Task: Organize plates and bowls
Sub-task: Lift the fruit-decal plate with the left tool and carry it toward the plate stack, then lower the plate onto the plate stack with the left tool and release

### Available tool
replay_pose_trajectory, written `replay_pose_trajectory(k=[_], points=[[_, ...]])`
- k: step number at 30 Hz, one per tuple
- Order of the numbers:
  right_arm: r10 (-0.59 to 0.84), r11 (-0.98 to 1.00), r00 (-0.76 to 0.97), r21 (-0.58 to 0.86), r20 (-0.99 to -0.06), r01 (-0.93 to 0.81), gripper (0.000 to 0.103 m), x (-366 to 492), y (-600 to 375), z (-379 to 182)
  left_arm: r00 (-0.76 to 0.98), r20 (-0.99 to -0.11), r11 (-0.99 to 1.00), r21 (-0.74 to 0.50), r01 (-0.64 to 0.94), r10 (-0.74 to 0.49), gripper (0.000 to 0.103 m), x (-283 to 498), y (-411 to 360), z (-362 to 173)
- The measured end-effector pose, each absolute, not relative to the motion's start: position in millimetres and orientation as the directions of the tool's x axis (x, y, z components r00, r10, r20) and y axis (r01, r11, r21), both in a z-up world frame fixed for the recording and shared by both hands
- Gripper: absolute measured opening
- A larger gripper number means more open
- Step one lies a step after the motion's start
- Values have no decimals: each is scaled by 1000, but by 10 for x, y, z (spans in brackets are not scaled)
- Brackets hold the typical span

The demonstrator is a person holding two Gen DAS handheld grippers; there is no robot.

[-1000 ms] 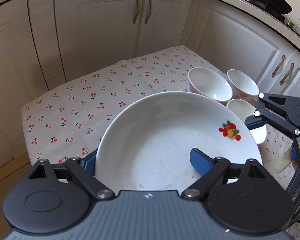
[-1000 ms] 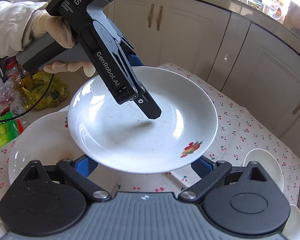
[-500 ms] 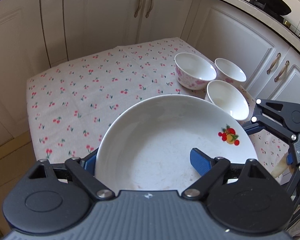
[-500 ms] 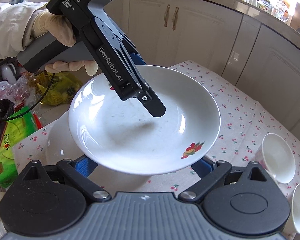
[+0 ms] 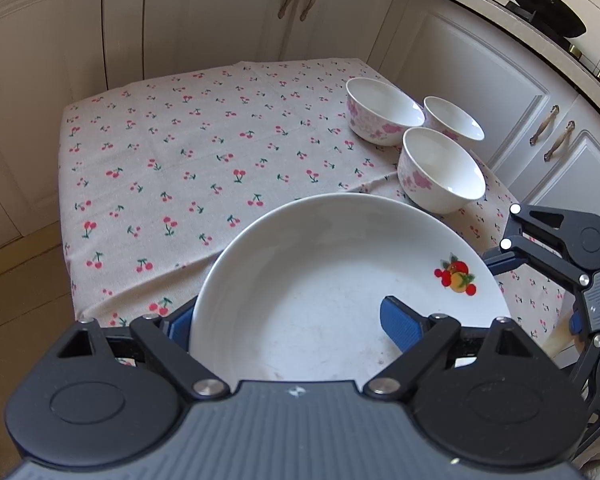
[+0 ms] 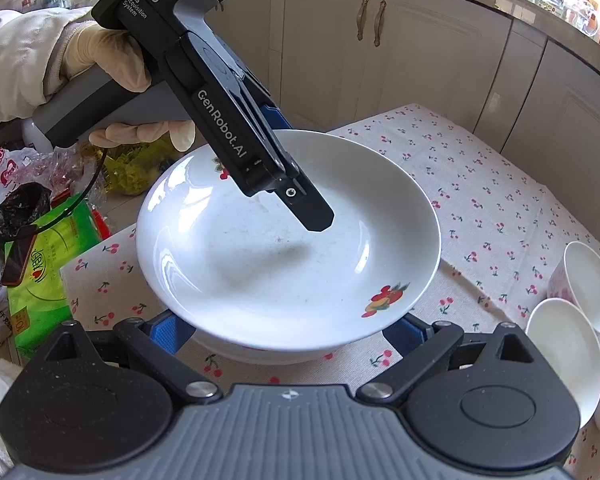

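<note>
A deep white plate (image 6: 288, 248) with a fruit motif on its rim is held clear of the cherry-print tablecloth (image 5: 204, 148), over the near edge of the table, with both grippers at it. The left gripper (image 5: 296, 320) pinches the plate's near rim across the wall, one blue pad inside the well and the other outside underneath; in the right wrist view its finger reaches down into the plate from the far left, held by a gloved hand (image 6: 112, 60). The right gripper (image 6: 288, 332) sits at the opposite edge, its blue pads spread wide and showing below the plate on either side; whether they support it or merely hover under it cannot be told. Three small floral bowls (image 5: 440, 172) stand close together at the right side of the table, well apart from the plate. The plate looks like glazed ceramic: stiff, fairly heavy for a one-rim pinch, slick, and liable to chip or break if dropped or knocked against the bowls. A rim grip is probably the only workable hold, since the plate is too wide to span, and because the glaze gives little friction it would likely need keeping level, with support from beneath on the far side to stop it pivoting about the pads.
</note>
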State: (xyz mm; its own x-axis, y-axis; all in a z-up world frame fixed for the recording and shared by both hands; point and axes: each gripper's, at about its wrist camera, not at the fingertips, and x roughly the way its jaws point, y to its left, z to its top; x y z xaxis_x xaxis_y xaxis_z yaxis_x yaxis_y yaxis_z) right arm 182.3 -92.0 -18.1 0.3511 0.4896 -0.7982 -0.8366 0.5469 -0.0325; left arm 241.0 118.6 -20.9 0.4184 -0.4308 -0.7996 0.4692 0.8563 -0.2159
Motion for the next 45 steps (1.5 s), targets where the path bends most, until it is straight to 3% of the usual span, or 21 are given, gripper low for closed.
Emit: replay_pose_trajectory(k=[17, 45], points=[[442, 580, 343, -28, -829, -814, 100, 1667, -957, -267, 383, -810, 843, -233, 484, -444, 91, 2347, 1099, -430], [465, 584, 355, -21, -811, -811, 100, 1610, -1025, -192, 317, -880, 840, -150, 521, -354, 91, 2442, 1027, -471]])
